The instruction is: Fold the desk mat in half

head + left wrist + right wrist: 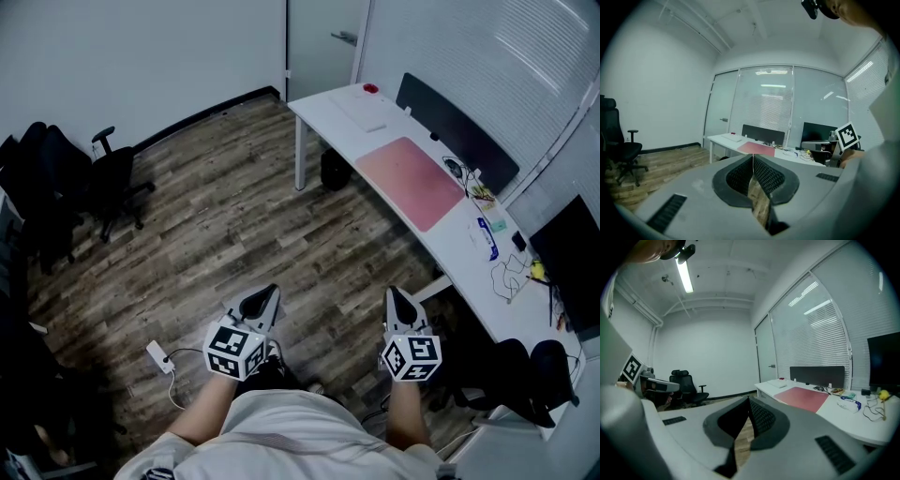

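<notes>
A pink desk mat [413,181] lies flat and unfolded on the long white desk [461,248] at the upper right of the head view. It also shows far ahead as the pink desk mat [757,148] in the left gripper view and the pink desk mat [805,398] in the right gripper view. My left gripper [266,296] and right gripper [398,299] hang close to my body over the wooden floor, well short of the desk. Both are shut with nothing between the jaws, tips meeting in the left gripper [753,156] and the right gripper [749,400].
On the desk lie a white keyboard [358,113], a red object [370,89], cables and small items [497,258], and a black monitor [574,258]. A dark divider panel [456,131] runs behind it. Black office chairs [84,183] stand at left; a power strip [157,357] lies on the floor.
</notes>
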A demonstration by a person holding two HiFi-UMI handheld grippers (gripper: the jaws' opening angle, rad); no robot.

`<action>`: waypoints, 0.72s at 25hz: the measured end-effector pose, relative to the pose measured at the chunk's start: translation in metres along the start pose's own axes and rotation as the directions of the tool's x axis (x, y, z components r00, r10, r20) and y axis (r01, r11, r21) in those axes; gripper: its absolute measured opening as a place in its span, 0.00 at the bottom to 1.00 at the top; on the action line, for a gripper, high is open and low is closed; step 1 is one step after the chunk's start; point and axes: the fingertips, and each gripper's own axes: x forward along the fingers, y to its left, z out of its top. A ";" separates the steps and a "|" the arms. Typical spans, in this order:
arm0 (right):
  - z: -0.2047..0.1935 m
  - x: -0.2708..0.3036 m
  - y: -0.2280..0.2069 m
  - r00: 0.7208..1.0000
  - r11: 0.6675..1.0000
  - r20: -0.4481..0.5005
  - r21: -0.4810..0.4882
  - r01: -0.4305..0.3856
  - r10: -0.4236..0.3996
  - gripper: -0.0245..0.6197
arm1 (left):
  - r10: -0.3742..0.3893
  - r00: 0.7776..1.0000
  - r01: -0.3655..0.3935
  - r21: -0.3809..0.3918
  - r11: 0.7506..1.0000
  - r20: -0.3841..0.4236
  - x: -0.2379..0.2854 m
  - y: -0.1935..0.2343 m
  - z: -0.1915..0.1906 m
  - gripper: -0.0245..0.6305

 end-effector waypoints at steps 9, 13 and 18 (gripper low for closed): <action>0.043 0.087 0.022 0.999 0.998 0.011 -0.040 0.046 -0.046 0.12 | -0.076 0.996 0.075 0.022 0.997 0.035 0.045 0.078 0.042 0.06; 0.053 0.118 0.042 0.999 0.998 0.024 -0.048 0.043 -0.042 0.12 | -0.078 0.996 0.077 0.034 0.996 0.040 0.058 0.119 0.053 0.06; 0.053 0.145 0.043 0.999 0.997 -0.015 -0.064 0.051 -0.052 0.12 | -0.088 0.995 0.087 0.010 0.996 0.050 0.075 0.145 0.058 0.06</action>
